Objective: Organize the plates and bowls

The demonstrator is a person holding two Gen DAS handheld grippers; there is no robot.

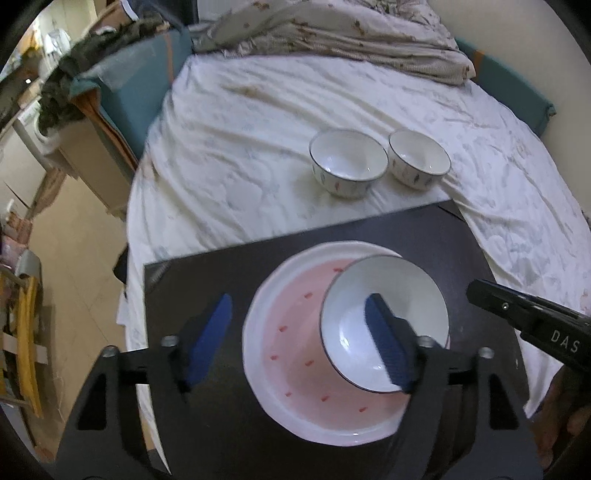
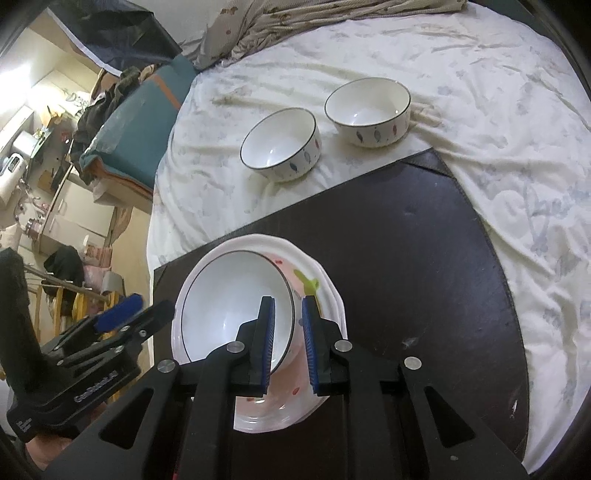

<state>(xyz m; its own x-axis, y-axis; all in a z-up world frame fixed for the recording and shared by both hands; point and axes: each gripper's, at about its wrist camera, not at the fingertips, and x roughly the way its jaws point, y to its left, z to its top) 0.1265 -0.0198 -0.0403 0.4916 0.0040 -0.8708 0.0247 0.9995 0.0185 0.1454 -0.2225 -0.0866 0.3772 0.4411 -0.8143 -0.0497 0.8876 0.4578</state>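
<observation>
A white bowl (image 1: 351, 306) with a thin dark rim leans tilted inside a pink plate (image 1: 288, 332) with a white wavy edge, on a black mat (image 1: 203, 280). My left gripper (image 1: 297, 341) stands open wide over them: its right pad hangs over the bowl's hollow and its left pad is off the plate. It grips nothing. In the right wrist view my right gripper (image 2: 288, 301) hovers over the bowl (image 2: 229, 295), pads nearly together. The rim shows through the narrow gap, untouched. Two more patterned bowls (image 2: 280, 144) (image 2: 367, 110) sit on the bed.
The black mat (image 2: 406, 258) lies on a rumpled white bedsheet (image 1: 240, 147), its right half bare. A crumpled blanket (image 1: 332, 33) lies at the far end of the bed. Teal cushions (image 2: 136, 136) and room clutter stand left of the bed, past its edge.
</observation>
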